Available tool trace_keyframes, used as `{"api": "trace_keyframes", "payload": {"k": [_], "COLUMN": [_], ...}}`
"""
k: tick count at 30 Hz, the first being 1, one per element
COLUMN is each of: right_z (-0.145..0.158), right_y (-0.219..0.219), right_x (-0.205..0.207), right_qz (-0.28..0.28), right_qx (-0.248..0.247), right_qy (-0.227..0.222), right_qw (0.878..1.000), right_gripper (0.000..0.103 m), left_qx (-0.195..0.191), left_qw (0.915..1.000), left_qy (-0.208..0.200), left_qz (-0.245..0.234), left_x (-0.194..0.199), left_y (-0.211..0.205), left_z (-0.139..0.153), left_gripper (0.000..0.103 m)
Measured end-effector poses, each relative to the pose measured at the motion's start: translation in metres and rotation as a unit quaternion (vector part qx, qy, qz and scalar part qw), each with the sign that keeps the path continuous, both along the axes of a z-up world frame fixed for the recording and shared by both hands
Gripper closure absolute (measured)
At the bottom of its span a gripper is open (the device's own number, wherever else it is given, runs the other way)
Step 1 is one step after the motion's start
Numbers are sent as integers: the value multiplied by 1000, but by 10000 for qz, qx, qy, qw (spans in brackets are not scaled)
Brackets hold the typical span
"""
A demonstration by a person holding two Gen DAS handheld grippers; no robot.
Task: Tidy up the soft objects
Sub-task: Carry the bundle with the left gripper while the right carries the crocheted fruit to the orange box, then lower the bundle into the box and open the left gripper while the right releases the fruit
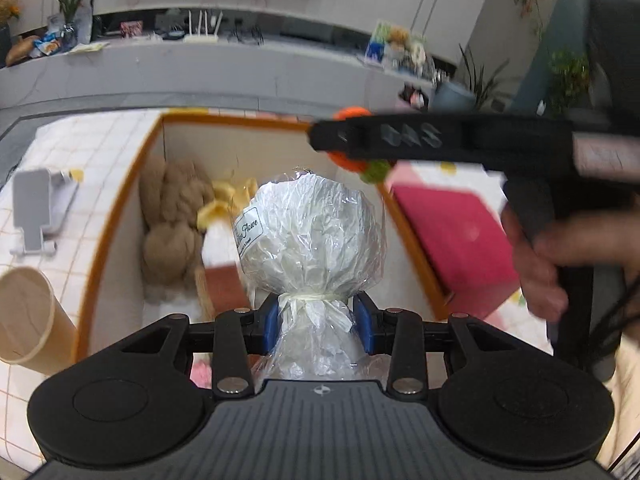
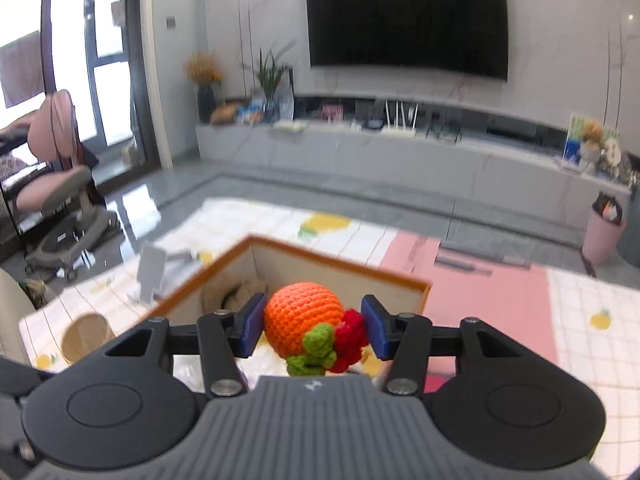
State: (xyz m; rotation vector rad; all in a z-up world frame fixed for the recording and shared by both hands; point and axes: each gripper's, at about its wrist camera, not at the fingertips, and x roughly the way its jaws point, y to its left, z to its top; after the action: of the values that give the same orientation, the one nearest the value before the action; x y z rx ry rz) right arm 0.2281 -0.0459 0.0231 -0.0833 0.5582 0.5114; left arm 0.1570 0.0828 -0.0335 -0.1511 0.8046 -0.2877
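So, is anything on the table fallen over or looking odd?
Yes. The paper cup left of the box lies on its side, with its open mouth facing outward. Nothing looks spilled.

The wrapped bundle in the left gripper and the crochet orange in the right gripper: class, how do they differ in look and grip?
1. The wrapped bundle is pale, crinkly and shiny, with a printed label; the crochet orange is bright knitted yarn with green and red trim.
2. The left gripper pinches the bundle at its tied neck; the right gripper squeezes the orange across its body.
Both are held above the orange-rimmed box.
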Motion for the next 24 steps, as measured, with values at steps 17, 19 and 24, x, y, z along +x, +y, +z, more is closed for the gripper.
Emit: {"api": "trace_keyframes", "payload": {"k": [17, 19, 24], "right_z": [-40, -42, -45], "right_y": [19, 21, 23], "right_x": [36, 39, 44], "right_qz": [-430, -489, -608], "right_qx": [-398, -509, -555], "right_qy": [311, 319, 457], "right_qw": [9978, 9970, 9956], "right_gripper": [51, 51, 50], "left_qx": [356, 528, 756], "left_qw": [9982, 9966, 9915], "left_qy": [-403, -593, -1055], "left_qz": [-253, -210, -62], "left_x": [-11, -16, -26], "left_y": [-6, -7, -7], "left_z": [-6, -5, 1], "left_gripper": [13, 13, 13]}}
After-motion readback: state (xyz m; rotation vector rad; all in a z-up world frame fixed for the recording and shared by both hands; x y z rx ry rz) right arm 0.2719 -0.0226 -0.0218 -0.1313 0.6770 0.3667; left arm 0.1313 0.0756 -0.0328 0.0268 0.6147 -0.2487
